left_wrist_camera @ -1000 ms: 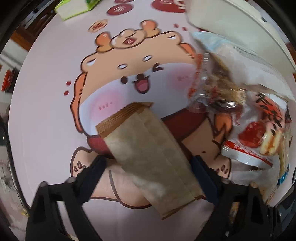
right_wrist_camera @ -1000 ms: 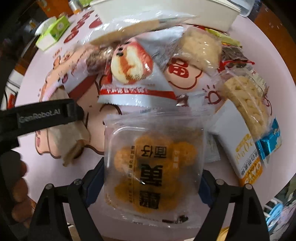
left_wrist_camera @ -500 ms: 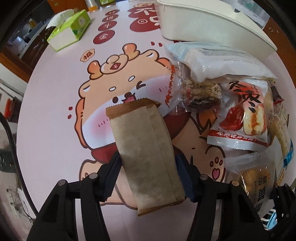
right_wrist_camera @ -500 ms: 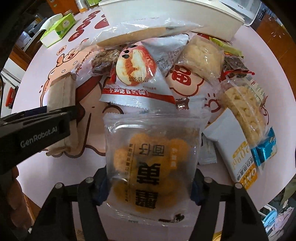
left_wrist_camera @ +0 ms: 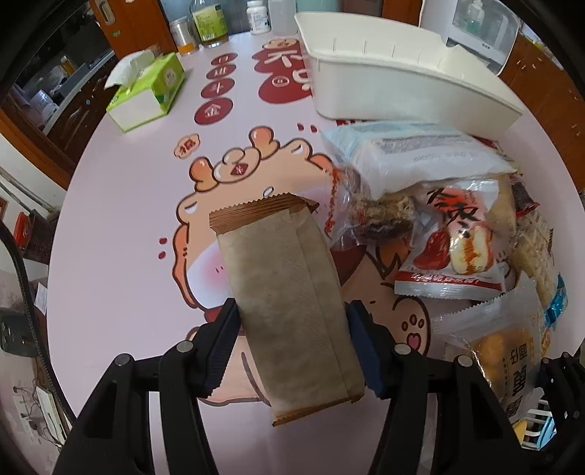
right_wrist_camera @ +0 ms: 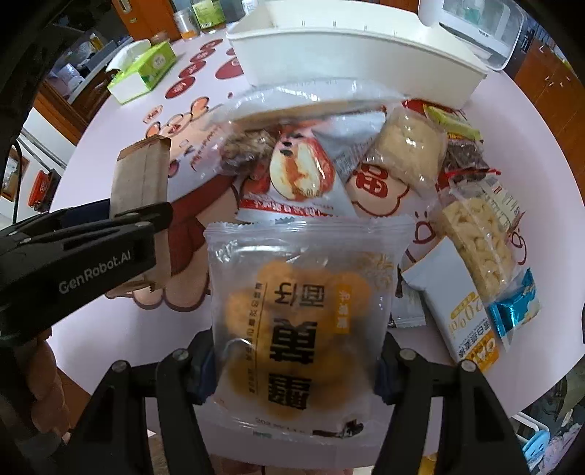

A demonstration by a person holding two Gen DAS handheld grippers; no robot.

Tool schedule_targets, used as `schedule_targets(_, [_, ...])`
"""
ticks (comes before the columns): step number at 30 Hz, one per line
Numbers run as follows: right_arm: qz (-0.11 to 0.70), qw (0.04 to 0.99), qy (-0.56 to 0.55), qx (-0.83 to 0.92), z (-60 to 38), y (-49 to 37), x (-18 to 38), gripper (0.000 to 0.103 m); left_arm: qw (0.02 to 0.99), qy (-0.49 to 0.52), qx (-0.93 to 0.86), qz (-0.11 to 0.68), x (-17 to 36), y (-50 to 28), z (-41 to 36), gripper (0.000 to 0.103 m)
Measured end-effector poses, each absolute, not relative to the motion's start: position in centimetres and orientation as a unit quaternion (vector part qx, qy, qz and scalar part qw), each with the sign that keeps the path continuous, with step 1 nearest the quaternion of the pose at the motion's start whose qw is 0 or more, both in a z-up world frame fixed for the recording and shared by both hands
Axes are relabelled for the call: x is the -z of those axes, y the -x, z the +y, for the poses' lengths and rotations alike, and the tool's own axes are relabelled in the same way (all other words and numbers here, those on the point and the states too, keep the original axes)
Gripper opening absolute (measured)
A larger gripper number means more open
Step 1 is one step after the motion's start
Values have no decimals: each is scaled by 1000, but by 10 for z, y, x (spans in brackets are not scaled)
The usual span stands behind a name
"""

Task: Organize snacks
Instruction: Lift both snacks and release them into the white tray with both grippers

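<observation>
My left gripper [left_wrist_camera: 292, 339] is shut on a brown paper snack packet [left_wrist_camera: 289, 292] and holds it above the pink cartoon tablecloth. It also shows in the right wrist view [right_wrist_camera: 140, 175], with the left gripper's finger [right_wrist_camera: 91, 248] across it. My right gripper [right_wrist_camera: 296, 365] is shut on a clear packet of orange snack balls [right_wrist_camera: 303, 303], lifted off the table; the packet also shows in the left wrist view [left_wrist_camera: 508, 358]. A pile of mixed snack packets [right_wrist_camera: 347, 160] lies ahead, in front of a white tray [right_wrist_camera: 351, 54]. The tray also shows in the left wrist view [left_wrist_camera: 395, 73].
A green tissue box [left_wrist_camera: 146, 95] stands at the far left of the round table. Bottles and jars [left_wrist_camera: 212, 22] line the far edge. A clear plastic box [right_wrist_camera: 475, 25] sits behind the tray. The table's edge curves close on the right.
Both grippers have closed on their packets and lifted them up and back, so more of the table, the tray and the bottles have come into view.
</observation>
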State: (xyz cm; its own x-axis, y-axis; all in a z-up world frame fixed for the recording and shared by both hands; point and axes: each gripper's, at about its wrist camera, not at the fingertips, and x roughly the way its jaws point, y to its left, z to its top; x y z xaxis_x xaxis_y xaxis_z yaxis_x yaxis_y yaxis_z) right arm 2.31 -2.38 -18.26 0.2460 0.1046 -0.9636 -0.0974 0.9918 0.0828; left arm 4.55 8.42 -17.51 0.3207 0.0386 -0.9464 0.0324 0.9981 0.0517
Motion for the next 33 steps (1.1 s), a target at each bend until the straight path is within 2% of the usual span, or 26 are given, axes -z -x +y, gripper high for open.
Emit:
schedule_targets(7, [590, 805, -18, -62, -40, -20, 154, 65, 845, -32, 19, 534, 117, -42, 100, 58])
schedule_targets(14, [555, 830, -38, -40, -71, -32, 97, 65, 875, 8, 72, 478, 54, -55, 98, 58])
schedule_targets(19, [506, 862, -23, -17, -93, -59, 44, 65, 900, 31, 116, 419, 7, -72, 90, 58])
schedule_targets(24, [463, 886, 4, -19, -117, -106, 8, 65, 926, 7, 95, 366, -25, -111, 62, 59])
schedule_targets(28, [442, 896, 28, -28, -136, -163, -1, 66, 937, -11, 53, 346, -26, -158, 37, 59])
schedule_targets(33, [441, 896, 41, -40, -153, -225, 18, 68, 930, -27, 4, 366, 2, -221, 6, 59])
